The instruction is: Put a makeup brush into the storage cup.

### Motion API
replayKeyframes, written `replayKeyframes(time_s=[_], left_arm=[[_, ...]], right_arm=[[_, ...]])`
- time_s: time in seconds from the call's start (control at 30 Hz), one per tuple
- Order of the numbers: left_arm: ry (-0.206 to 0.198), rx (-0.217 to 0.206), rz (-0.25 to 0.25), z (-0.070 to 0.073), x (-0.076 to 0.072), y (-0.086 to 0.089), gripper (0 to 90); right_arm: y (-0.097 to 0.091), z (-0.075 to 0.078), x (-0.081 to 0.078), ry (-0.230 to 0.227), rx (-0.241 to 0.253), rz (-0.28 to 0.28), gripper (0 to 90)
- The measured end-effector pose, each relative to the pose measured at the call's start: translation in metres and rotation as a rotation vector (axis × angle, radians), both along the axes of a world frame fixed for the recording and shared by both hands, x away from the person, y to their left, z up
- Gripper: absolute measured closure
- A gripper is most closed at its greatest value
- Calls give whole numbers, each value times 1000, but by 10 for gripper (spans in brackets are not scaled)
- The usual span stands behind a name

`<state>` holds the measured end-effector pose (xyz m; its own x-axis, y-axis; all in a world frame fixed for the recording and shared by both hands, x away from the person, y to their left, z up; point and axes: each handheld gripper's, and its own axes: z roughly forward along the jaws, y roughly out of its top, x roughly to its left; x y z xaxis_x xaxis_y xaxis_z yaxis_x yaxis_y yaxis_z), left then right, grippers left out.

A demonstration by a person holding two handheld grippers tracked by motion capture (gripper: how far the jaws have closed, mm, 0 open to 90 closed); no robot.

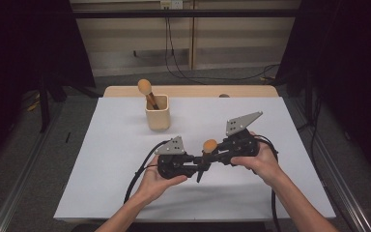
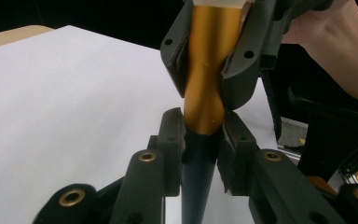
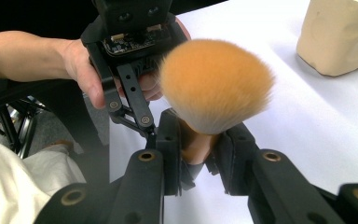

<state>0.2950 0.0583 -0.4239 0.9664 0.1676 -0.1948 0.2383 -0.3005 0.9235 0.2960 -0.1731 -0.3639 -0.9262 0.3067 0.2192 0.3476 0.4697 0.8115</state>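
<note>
Brush: you held a makeup brush (image 1: 206, 153) off the white table (image 1: 101, 169), in front of the beige cup (image 1: 157, 118).
Left gripper (image 1: 198, 164): you had it clamped on the brush's dark handle.
Right gripper (image 1: 214, 155): you had it clamped on the gold ferrule.
Cup: it held another brush (image 1: 146, 90), upright.

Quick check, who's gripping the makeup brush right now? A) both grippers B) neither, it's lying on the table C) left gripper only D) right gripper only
A: the makeup brush is held up between both; the left gripper clamps where the gold ferrule meets the dark handle, and the right gripper clamps the ferrule under the orange bristles.
</note>
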Motion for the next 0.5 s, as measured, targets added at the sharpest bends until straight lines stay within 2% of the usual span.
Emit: replayKeyframes(time_s=[0.07, 0.13, 0.2, 0.5], left_arm=[[-21, 5, 10, 1, -1, 0, 740], [-6, 5, 3, 1, 0, 0, 741], [-7, 4, 5, 1, 0, 0, 741], [5, 1, 1, 1, 1, 1, 743]], right_arm=[[0, 0, 0, 3, 4, 2, 729], [-1, 0, 0, 3, 9, -6, 728], [0, 0, 0, -3, 8, -9, 727], [-1, -2, 2, 18, 27, -14, 710]])
